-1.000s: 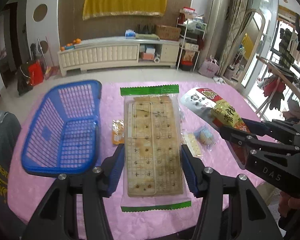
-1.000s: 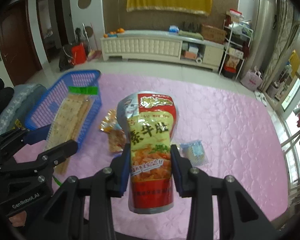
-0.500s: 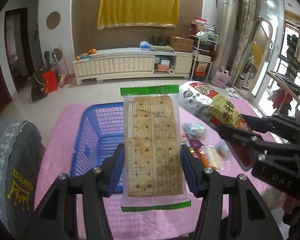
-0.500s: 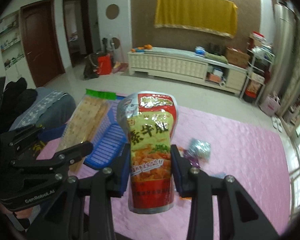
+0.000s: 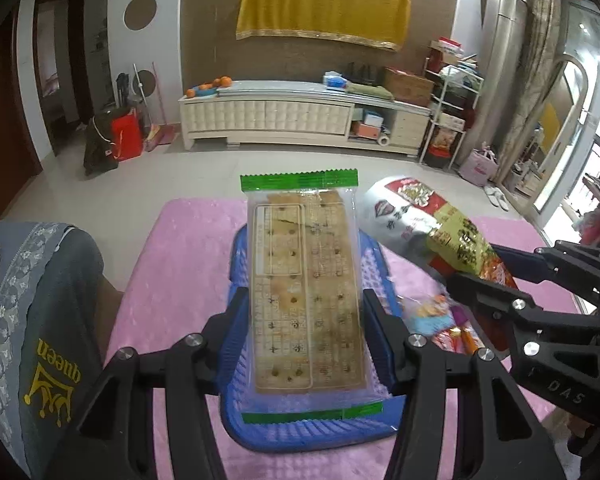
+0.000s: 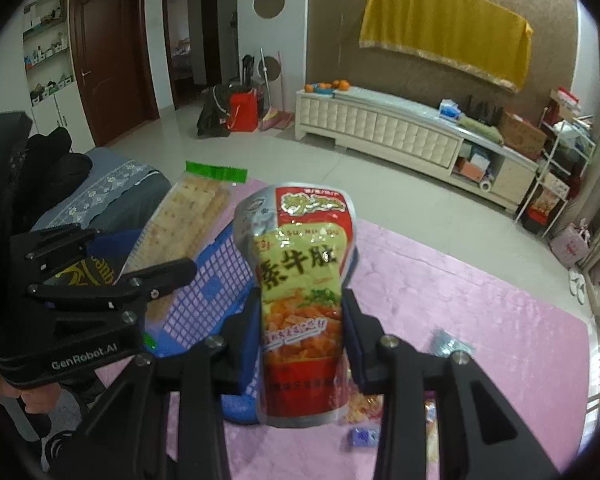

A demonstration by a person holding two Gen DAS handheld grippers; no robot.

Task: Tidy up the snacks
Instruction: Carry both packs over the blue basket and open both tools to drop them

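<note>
While the left tool (image 5: 306, 320) is pinching a long clear cracker packet with green sealed ends (image 5: 304, 280) by its two long edges, the packet is hanging directly above the blue plastic lattice basket (image 5: 236, 420), which is sitting on the desk covered in a pink quilted cloth (image 5: 172, 264). Both blue-padded fingers (image 5: 236, 320) are pressing against the packet's sides, and the packet is standing lengthwise along the tool, its far green end pointing toward the room. Seen from the right wrist, the right tool (image 6: 302, 332) is gripping a red and yellow-green stand-up snack pouch with printed characters (image 6: 300, 280) around its lower half, holding it upright in the air above the desk, with the basket (image 6: 216, 280) lying just to its left and partly behind it. From the left wrist view this pouch (image 5: 440, 232) is showing to the right of the cracker packet, tilted, with the right tool (image 5: 512, 280) beside the basket's right edge. Several small wrapped snacks (image 5: 440, 320) are lying loose on the pink cloth to the right of the basket, and a silvery one (image 6: 448, 344) is sitting apart from them. A grey cushion with a lace band and gold lettering (image 5: 40, 320) is sitting at the desk's left side.
</note>
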